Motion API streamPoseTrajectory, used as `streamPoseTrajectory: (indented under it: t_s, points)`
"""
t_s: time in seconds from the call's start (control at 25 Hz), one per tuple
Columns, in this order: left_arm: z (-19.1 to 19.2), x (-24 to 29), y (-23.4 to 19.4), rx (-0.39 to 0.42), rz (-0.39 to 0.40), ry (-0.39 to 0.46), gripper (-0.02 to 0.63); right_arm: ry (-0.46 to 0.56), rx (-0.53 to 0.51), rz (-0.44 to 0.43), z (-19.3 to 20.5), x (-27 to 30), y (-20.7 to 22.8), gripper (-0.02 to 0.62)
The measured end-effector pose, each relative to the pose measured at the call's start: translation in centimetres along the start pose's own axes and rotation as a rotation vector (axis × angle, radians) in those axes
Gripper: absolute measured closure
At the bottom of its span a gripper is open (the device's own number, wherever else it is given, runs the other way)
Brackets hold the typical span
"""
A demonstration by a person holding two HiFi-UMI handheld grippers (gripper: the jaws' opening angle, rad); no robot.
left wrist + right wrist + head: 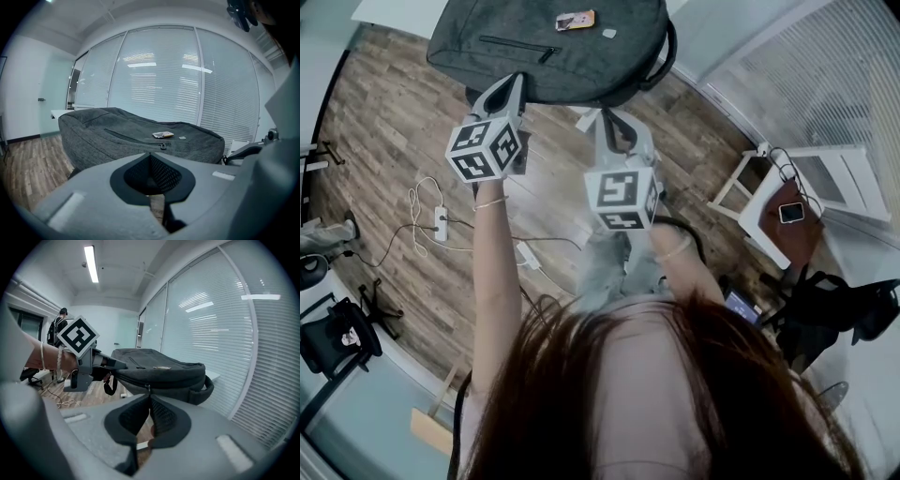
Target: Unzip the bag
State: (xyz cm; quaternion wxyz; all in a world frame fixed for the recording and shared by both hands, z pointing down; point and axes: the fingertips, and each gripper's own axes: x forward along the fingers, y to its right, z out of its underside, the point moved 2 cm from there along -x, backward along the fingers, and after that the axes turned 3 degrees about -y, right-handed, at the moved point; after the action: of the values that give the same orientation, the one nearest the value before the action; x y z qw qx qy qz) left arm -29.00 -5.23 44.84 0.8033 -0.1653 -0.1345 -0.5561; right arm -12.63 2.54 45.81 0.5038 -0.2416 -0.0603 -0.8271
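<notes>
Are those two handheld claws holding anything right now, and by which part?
The right gripper pinches the zipper pull of the bag. The left gripper is shut at the bag's near edge; whether it grips fabric cannot be told.

The grey bag fills the top centre of the head view and bars the way forward. We find the left claw and the right claw both up against its near edge, with a gap of bare floor between them. At upper left the floor lies open. A white chair crowds the right side. A power strip with loose cables and a black chair clutter the left.
</notes>
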Motion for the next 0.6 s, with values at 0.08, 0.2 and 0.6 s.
streamPoseTrajectory:
  t_s: [0.08,0.2,0.6]
  points:
    - [0.0,-0.1,0.0,0.0,-0.004,0.0,0.598,0.005,-0.006,-0.007,0.0,-0.1,0.2,0.586]
    - [0.0,0.0,0.1,0.004,-0.005,0.0,0.598,-0.012,-0.018,-0.006,0.3,-0.3,0.7,0.586]
    - [0.1,0.0,0.1,0.009,-0.016,0.006,0.598,-0.007,-0.051,-0.001,0.0,-0.6,2.7,0.586]
